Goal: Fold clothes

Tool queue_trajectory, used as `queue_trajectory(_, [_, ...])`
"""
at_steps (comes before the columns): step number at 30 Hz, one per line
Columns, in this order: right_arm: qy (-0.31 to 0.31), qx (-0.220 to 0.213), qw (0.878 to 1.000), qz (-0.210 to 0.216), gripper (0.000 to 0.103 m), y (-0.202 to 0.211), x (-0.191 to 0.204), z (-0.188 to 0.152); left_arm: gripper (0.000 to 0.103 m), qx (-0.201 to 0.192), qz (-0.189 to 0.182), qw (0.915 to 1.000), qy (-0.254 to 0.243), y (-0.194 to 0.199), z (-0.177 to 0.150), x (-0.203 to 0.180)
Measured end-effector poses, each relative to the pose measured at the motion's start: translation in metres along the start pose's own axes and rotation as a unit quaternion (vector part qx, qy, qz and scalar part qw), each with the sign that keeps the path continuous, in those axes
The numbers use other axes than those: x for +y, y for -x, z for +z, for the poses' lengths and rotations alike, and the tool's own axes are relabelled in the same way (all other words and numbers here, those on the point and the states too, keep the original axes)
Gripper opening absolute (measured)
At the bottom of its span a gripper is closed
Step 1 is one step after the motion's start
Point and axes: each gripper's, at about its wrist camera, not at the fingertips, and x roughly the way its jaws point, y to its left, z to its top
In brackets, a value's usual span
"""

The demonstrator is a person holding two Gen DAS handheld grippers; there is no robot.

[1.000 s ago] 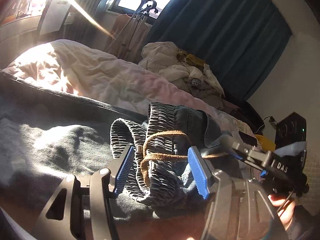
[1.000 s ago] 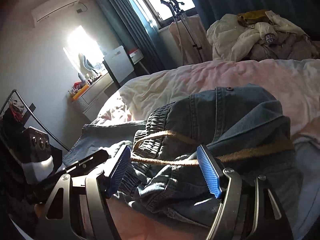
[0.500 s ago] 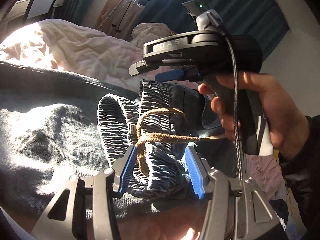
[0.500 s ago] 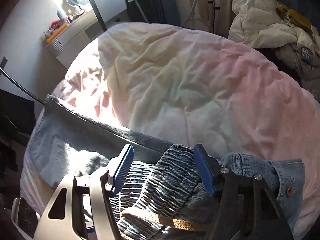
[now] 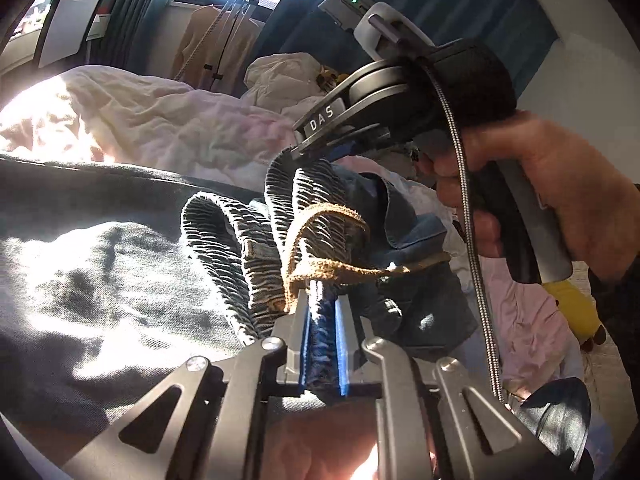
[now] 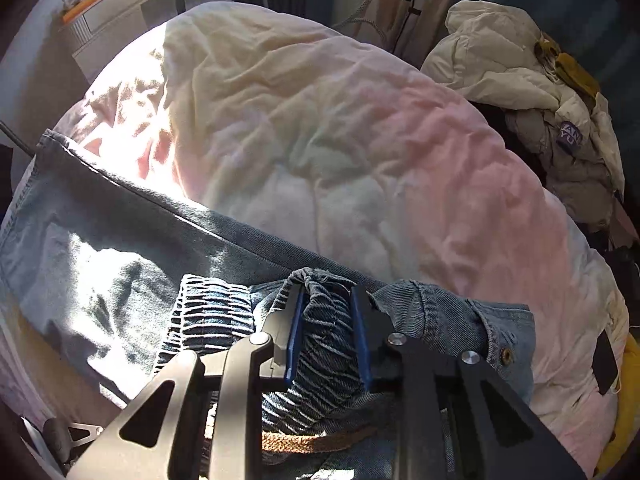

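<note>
1. Left wrist view: left tongs (image 5: 320, 316), two blue pads, have just been closing and now pinch a fold of the blue denim trousers with the ruched elastic waistband (image 5: 280, 240). One tan woven drawstring (image 5: 320, 268) loops over the waistband just ahead of the pads.
2. Same view: right tongs (image 5: 304, 154) come in from above and bite the waistband's top edge. Readable text: "DAS" on the body. One green LED lit on top. One hand (image 5: 552, 200) on the grip, one braided metal cable (image 5: 476, 240) hanging from it.
3. Right wrist view: right tongs (image 6: 326, 336) have also just been closing, two blue pads clamped on the gathered waistband. One metal button (image 6: 507, 355) on the denim at right.
4. Trousers lie on the bed, on the pale pink crumpled duvet (image 6: 340, 140).
5. One heap of cream clothes (image 6: 520, 80) beyond; its purple patch text is only partly legible.
</note>
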Motion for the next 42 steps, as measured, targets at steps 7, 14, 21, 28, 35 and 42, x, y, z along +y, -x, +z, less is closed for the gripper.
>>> queue_trajectory(7, [0.017,-0.055,0.998,0.035,0.017,0.041,0.021,-0.004,0.009,-0.007,0.01,0.9996,0.027,0.022,-0.007,0.003])
queue_trajectory(14, [0.018,-0.049,0.997,0.052,0.018,-0.008,0.038,-0.005,0.009,0.019,0.043,0.9958,0.079,0.011,-0.016,0.025])
queue_trajectory(21, [-0.004,-0.068,0.996,0.056,0.023,-0.055,0.044,-0.014,0.014,0.032,0.052,0.9915,0.115,-0.003,-0.017,0.048])
queue_trajectory(28, [-0.027,-0.128,0.987,0.091,0.028,-0.025,0.029,-0.026,0.015,0.029,0.043,0.9884,0.143,0.005,-0.017,0.051])
queue_trajectory(35, [-0.048,-0.184,0.976,0.111,0.029,0.035,0.004,-0.061,0.056,-0.01,0.077,0.9854,0.151,0.033,-0.014,0.042])
queue_trajectory(42, [-0.082,-0.185,0.974,0.099,0.03,0.073,-0.037,-0.115,0.058,-0.055,0.073,0.9733,0.21,0.068,-0.015,0.051])
